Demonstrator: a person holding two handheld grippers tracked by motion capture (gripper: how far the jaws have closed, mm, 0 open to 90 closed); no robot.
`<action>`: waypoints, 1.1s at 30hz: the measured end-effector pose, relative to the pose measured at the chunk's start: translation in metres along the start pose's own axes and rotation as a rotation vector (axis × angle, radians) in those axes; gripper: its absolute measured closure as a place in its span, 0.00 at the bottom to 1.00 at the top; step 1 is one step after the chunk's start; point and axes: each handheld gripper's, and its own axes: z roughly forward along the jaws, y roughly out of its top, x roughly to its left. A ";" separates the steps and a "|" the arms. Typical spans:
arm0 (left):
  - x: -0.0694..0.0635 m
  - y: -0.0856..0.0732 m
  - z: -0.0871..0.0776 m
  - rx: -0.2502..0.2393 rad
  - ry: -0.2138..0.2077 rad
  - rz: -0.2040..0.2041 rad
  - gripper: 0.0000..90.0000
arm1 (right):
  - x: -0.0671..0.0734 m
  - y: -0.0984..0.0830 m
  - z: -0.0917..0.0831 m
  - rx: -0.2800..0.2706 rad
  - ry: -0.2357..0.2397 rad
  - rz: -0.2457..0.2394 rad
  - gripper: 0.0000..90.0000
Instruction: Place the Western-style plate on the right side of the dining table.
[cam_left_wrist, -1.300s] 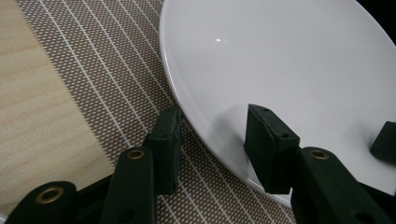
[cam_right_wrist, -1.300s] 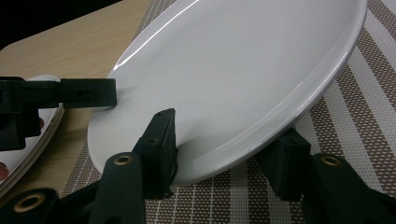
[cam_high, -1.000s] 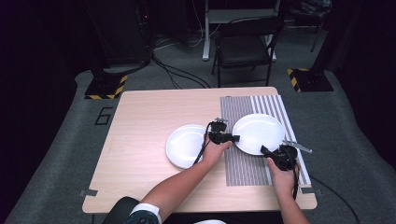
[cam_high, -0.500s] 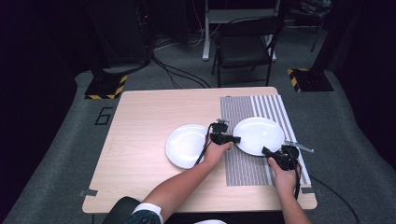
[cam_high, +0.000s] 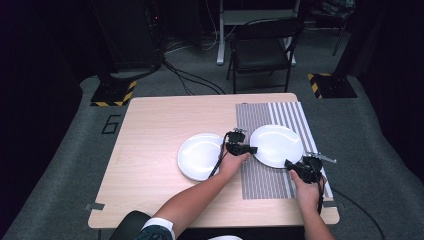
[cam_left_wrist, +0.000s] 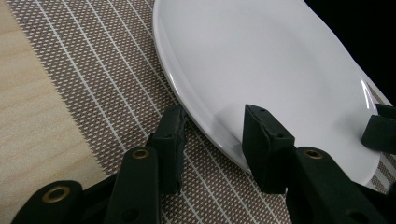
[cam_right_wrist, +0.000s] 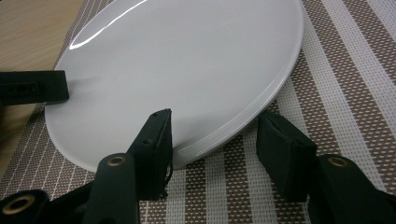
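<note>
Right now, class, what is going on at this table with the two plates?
A person works a gripper in each hand on the white plate lying on the striped placemat. The left gripper straddles its near-left rim, the right gripper its near-right rim; the jaws have just shifted, left closing, right opening, and neither visibly clamps. The plate looks flat on the mat. A second plate lies untouched on the bare table.

High view sits overhead, looking forward and down across the whole bench (cam_high: 160, 120). The left gripper view skims close along the striped mat (cam_left_wrist: 93, 70); the right gripper view comes in close from the opposite side, both sharing one white plate (cam_left_wrist: 261, 60).
</note>
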 end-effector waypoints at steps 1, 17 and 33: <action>-0.001 0.000 0.000 0.004 0.005 0.011 0.65 | 0.000 0.000 0.000 0.001 -0.004 -0.003 0.51; -0.001 -0.001 0.000 0.004 0.000 0.009 0.66 | 0.000 0.001 -0.008 -0.012 -0.047 -0.059 0.53; 0.002 -0.001 -0.006 -0.015 0.009 0.011 0.58 | 0.002 -0.001 -0.011 -0.023 -0.032 -0.064 0.52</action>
